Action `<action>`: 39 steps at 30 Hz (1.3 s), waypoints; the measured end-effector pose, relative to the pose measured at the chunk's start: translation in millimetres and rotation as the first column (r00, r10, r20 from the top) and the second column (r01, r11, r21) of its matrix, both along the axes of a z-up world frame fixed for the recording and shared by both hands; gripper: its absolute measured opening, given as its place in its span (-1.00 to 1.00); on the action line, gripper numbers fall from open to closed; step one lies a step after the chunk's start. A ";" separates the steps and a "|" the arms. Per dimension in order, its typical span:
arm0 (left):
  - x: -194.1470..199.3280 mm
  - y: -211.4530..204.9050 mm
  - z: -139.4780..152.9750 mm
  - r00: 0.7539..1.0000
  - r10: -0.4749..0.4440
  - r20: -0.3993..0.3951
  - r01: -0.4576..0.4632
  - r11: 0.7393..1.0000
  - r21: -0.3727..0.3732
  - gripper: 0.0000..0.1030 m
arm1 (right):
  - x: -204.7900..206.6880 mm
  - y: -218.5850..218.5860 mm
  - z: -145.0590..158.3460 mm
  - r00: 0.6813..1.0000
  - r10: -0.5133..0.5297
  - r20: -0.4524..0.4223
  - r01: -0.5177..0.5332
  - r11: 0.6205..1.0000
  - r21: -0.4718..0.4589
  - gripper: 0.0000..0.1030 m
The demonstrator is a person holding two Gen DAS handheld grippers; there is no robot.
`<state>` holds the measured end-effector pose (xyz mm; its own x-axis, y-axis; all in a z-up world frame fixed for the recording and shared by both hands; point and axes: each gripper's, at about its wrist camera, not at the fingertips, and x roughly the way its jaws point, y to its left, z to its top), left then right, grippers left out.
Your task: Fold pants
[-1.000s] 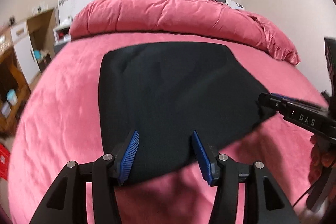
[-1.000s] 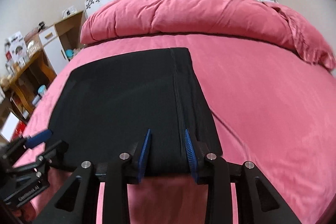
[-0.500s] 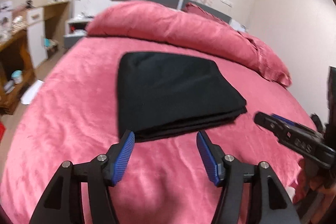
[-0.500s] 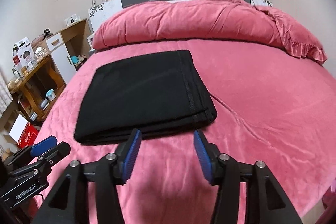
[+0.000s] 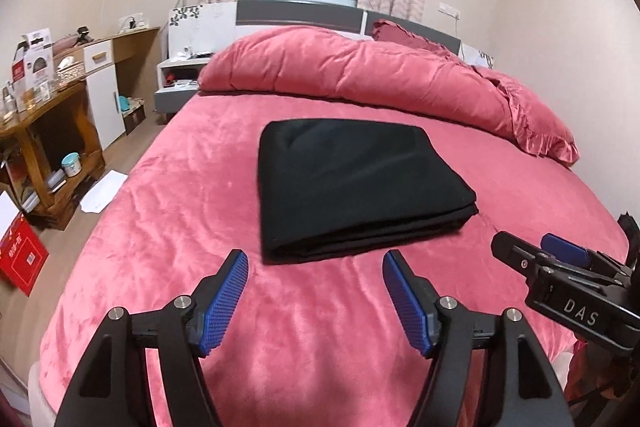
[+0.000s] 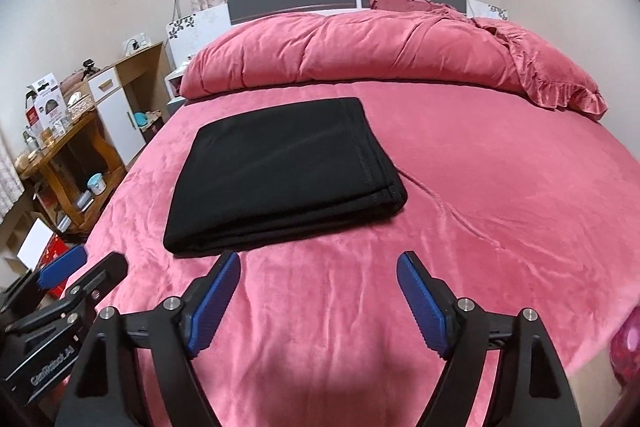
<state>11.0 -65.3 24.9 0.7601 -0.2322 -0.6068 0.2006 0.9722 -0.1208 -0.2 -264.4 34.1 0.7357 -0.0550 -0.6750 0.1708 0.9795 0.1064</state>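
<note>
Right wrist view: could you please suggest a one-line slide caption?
Folded black pants lie on the pink bed; the empty right gripper, jaws opening, hovers short of them.

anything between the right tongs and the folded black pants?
Nothing but bare pink plush bedspread. In the right wrist view the right tongs, jaws opening with nothing between them, sit just short of the folded black pants.

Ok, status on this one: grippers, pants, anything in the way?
Left gripper and right gripper opening, nothing between the jaws. Pants folded flat on the bed, clear of both. Nothing in the way.
</note>
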 end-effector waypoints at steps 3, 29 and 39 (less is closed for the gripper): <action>-6.2 5.3 4.0 0.998 0.049 0.029 -0.050 0.998 0.047 0.38 | -4.1 1.1 3.3 1.000 -0.009 0.009 0.009 1.000 0.000 0.71; -14.5 24.4 14.0 0.998 0.064 0.006 -0.064 0.996 0.067 0.38 | -16.0 26.1 11.8 0.999 0.024 0.029 -0.022 0.999 -0.044 0.74; -13.2 27.5 14.3 0.997 0.083 0.006 -0.083 0.993 0.082 0.38 | -15.7 26.6 11.0 0.999 0.031 0.028 -0.029 0.999 -0.041 0.74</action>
